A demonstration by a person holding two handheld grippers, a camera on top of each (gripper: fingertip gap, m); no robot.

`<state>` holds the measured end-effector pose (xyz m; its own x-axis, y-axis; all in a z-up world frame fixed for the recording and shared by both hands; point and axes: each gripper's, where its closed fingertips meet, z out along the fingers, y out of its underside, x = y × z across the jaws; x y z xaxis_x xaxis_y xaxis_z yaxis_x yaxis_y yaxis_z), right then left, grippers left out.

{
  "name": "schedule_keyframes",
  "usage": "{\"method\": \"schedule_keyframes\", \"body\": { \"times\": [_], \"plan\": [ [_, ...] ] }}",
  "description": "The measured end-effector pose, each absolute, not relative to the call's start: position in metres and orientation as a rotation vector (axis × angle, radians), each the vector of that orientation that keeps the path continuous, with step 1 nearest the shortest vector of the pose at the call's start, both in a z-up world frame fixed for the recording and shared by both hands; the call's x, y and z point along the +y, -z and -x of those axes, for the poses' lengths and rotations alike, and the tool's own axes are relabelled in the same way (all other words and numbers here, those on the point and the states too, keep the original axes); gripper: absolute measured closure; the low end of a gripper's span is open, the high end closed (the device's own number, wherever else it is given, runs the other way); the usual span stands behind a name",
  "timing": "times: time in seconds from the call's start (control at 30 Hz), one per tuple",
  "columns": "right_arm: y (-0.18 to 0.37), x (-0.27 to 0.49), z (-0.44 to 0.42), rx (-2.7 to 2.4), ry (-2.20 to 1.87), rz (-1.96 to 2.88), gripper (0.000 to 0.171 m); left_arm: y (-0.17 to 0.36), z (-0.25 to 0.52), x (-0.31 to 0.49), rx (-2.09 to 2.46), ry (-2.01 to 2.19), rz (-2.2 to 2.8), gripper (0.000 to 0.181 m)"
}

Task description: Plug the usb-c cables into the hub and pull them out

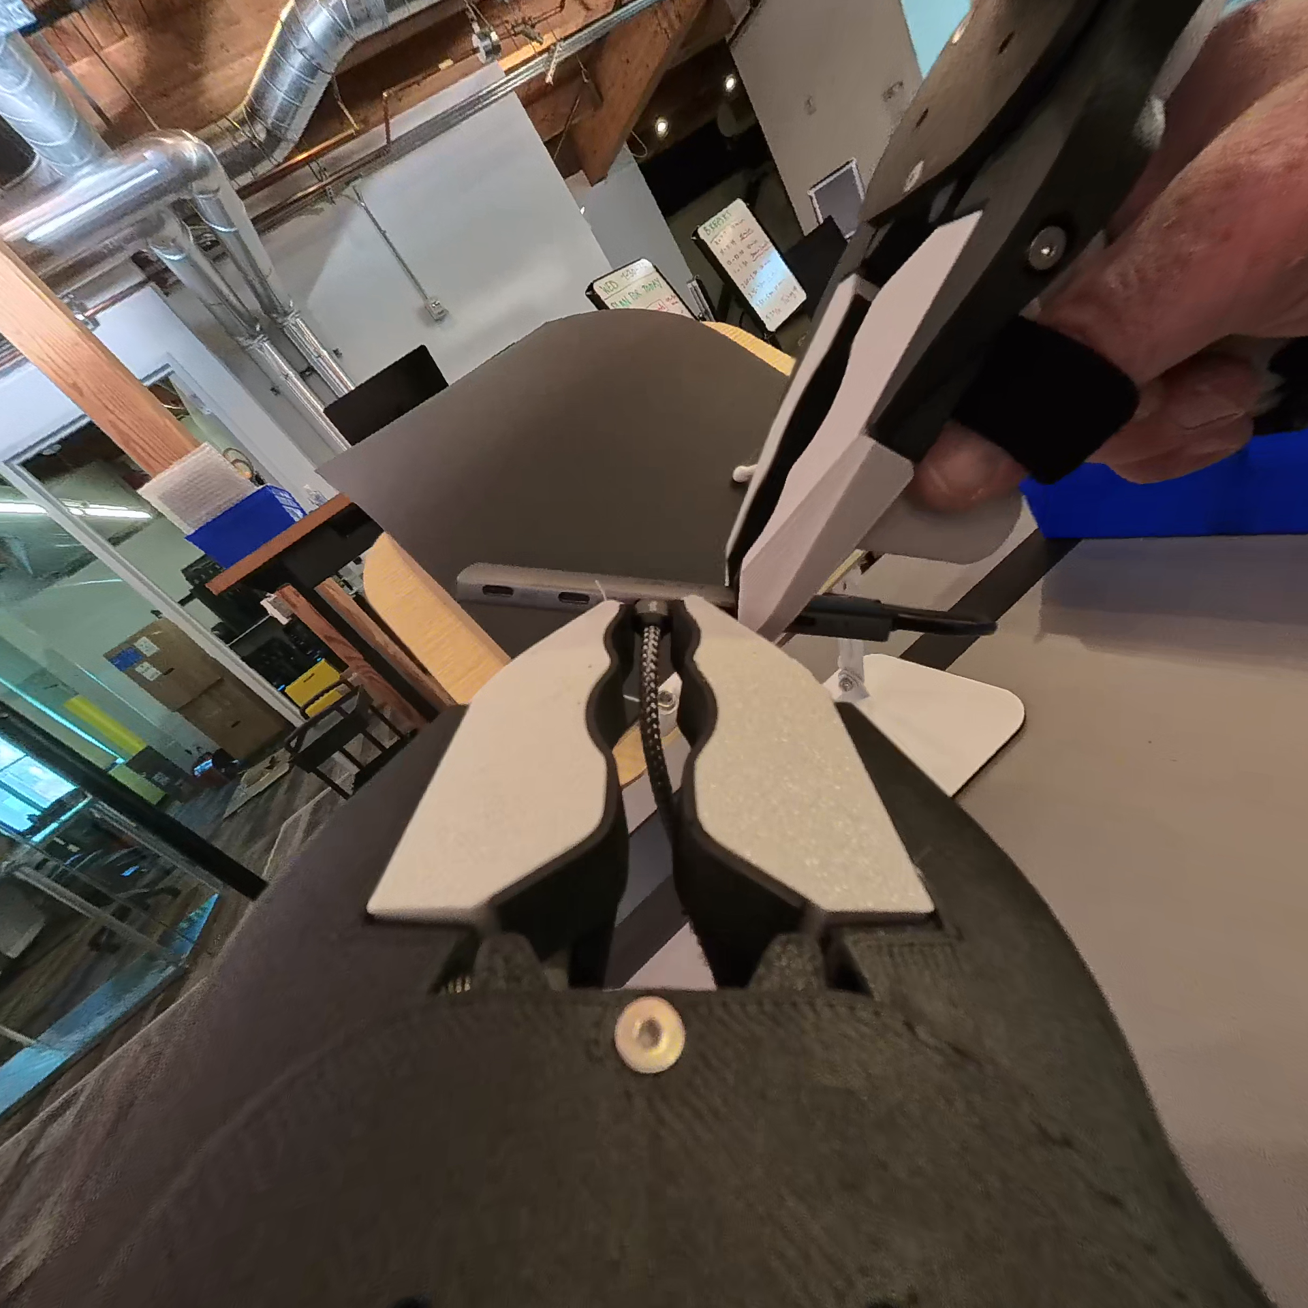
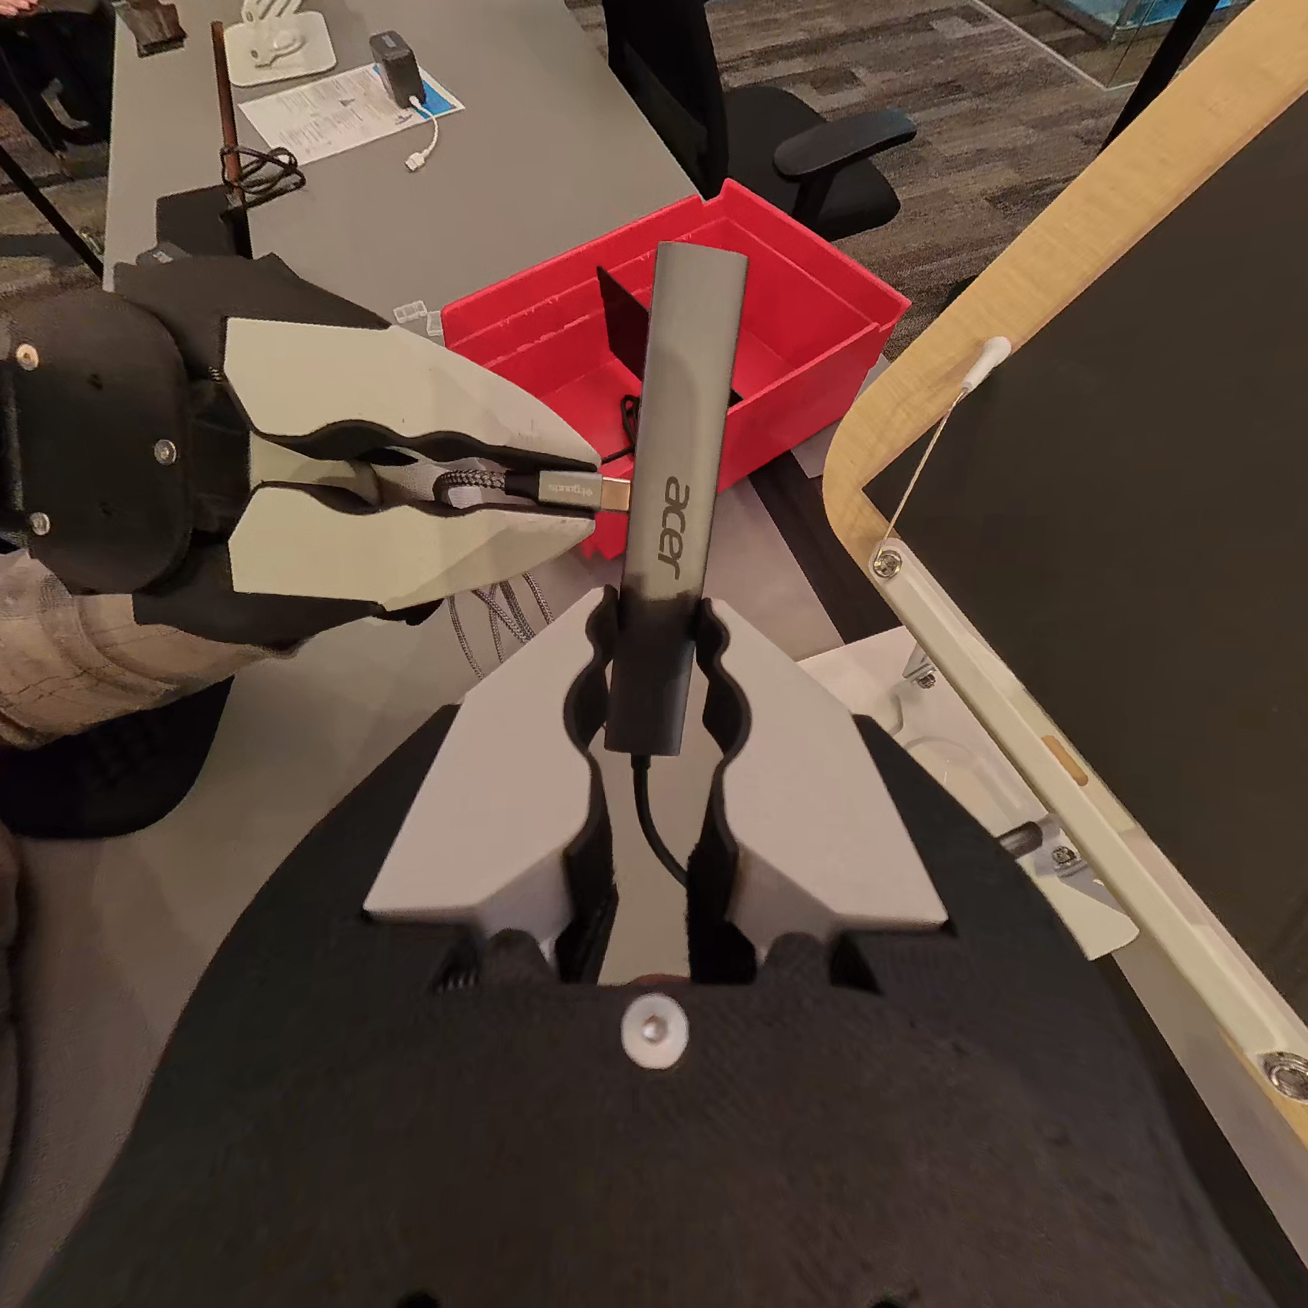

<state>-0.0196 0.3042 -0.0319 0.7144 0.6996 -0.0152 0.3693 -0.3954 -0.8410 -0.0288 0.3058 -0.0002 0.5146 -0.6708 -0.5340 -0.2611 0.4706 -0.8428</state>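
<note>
1. The right claw is clamped on the lower end of the slim grey metal hub, holding it upright in the air above the grey surface; the hub's own thin black lead hangs down between the claw's two fingers.
2. The left claw is clamped on the grey metal plug of the braided black-and-grey usb-c cable, and the cable runs back between its fingers.
3. The plug's silver tip touches the hub's side edge, with a good part of the tip still showing, so I judge it partly seated at most.
4. In the left wrist view the plug meets the hub just beside two free slots.
5. Beyond the hub sits a red plastic bin at the surface's far edge, with a loose braided cable lying below the left claw.
6. Risks:
   - a tilted plug could jam or bend its tip;
   - a sideways push could twist the hub in the right claw, which holds only its end;
   - a weak hold could let the plug slide back.
</note>
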Motion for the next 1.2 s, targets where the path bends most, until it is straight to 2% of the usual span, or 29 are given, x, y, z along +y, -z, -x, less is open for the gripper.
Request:
{"method": "schedule_keyframes", "body": {
  "times": [0.5,0.9,1.2],
  "plan": [
    [0.023,0.297,0.026,-0.864,-0.376,2.023,0.152,-0.006,0.033,0.304,0.997,0.331,1.04,0.171],
    [0.018,0.288,0.033,-1.104,-0.231,1.932,0.152,-0.014,0.039,0.296,1.001,0.458,0.994,0.17],
    [0.013,0.293,0.029,-1.026,-0.236,1.926,0.152,-0.015,0.038,0.299,1.001,0.471,1.035,0.17]
  ]
}}
